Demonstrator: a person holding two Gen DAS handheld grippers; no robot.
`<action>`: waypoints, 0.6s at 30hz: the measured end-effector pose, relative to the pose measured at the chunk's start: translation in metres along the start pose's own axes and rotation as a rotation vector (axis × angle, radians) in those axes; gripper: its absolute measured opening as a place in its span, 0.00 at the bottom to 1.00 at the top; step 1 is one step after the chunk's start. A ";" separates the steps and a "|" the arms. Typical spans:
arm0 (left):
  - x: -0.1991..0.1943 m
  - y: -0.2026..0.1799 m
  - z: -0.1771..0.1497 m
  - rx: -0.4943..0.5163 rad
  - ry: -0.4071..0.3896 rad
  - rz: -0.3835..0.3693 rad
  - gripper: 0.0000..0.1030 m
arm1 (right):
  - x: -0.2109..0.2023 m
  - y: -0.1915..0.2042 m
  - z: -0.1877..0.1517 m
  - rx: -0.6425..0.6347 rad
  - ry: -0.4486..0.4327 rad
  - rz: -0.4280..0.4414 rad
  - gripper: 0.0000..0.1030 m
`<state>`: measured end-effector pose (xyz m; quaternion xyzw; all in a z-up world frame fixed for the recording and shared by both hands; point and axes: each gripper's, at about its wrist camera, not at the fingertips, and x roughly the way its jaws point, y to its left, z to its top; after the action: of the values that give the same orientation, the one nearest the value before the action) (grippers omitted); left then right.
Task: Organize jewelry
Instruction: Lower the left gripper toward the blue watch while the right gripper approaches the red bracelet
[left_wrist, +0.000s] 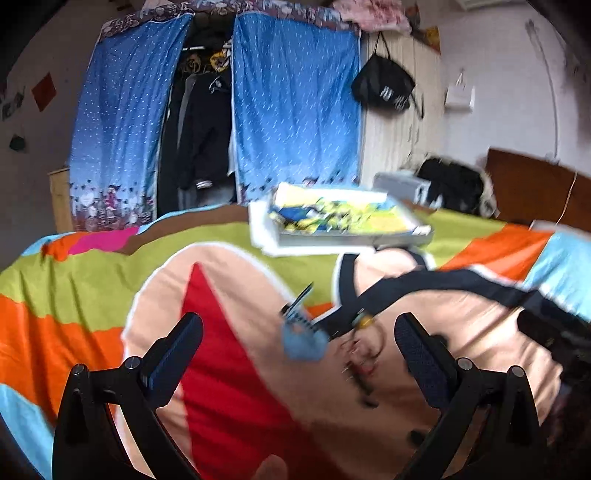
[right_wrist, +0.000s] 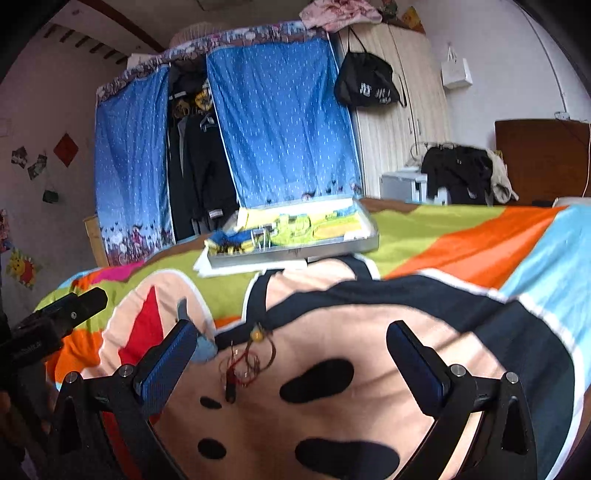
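A tangle of red and brown cord jewelry with a yellow bead (right_wrist: 246, 360) lies on the colourful bedspread (right_wrist: 461, 236); it also shows blurred in the left wrist view (left_wrist: 364, 347). A light blue hair clip (left_wrist: 304, 338) lies just left of it, also seen in the right wrist view (right_wrist: 201, 341). An open metal tin box (right_wrist: 295, 236) with a yellow-green picture lining sits further back on the bed, also in the left wrist view (left_wrist: 343, 221). My left gripper (left_wrist: 299, 350) is open above the clip. My right gripper (right_wrist: 291, 354) is open, with the jewelry between its fingers.
A blue curtained wardrobe (right_wrist: 280, 125) stands behind the bed. A black bag (right_wrist: 365, 85) hangs on a white cupboard. Dark clothes (right_wrist: 458, 170) and a wooden headboard (right_wrist: 539, 158) are at the right. The left gripper's body (right_wrist: 55, 321) shows at the left in the right wrist view.
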<state>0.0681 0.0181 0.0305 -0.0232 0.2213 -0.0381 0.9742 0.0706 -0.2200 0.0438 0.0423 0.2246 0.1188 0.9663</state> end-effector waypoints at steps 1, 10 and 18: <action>0.002 0.002 -0.005 -0.002 0.004 0.016 0.99 | 0.002 0.001 -0.003 0.000 0.013 0.000 1.00; 0.033 0.014 -0.028 -0.004 0.082 0.019 0.99 | 0.027 0.013 -0.017 -0.020 0.094 0.001 1.00; 0.053 0.030 -0.035 -0.024 0.176 -0.036 0.99 | 0.049 0.014 -0.037 -0.016 0.210 0.062 1.00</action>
<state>0.1025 0.0425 -0.0255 -0.0352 0.3063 -0.0546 0.9497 0.0944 -0.1935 -0.0083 0.0287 0.3223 0.1543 0.9336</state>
